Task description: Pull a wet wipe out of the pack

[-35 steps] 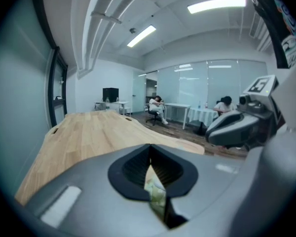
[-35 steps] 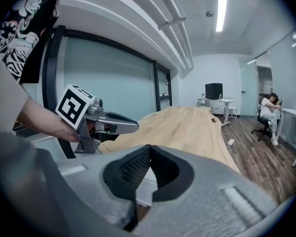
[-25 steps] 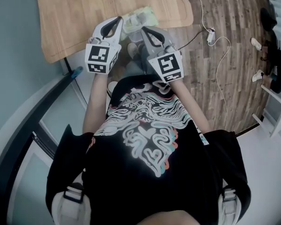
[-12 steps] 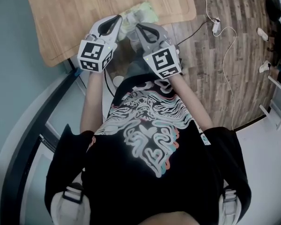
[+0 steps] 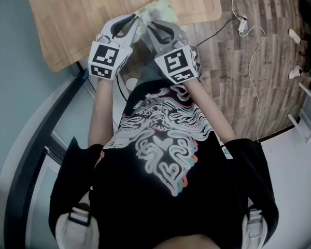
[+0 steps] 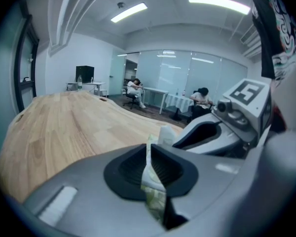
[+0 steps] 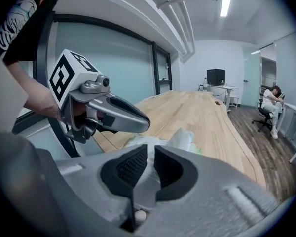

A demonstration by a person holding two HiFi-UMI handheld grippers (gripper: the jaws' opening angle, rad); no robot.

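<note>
Left gripper is shut on a thin edge of the wet wipe pack — a green-and-white strip of the wrapper is seen pinched flat between its dark pads.

Most of the scene is taken up by the wooden worktop, pale and bare along its length. The pack is found at the worktop's near edge, close to its rounded corner. Whether it rests on the worktop or is held just clear of it cannot be told.

Both grippers are held side by side just off the worktop's near edge, with their tips brought together over that edge onto the pack, the left one on the pack's left side. The right gripper is on the pack's right side. Its jaws are drawn nearly together, and a pale, translucent fold of the pack is caught between the ribbed pads. Whether that fold is wrapper or wipe cannot be made out.

Beside the worktop's rounded corner, plank floor is seen, and a thin white cable is trailed across it — well apart from the pack.
</note>
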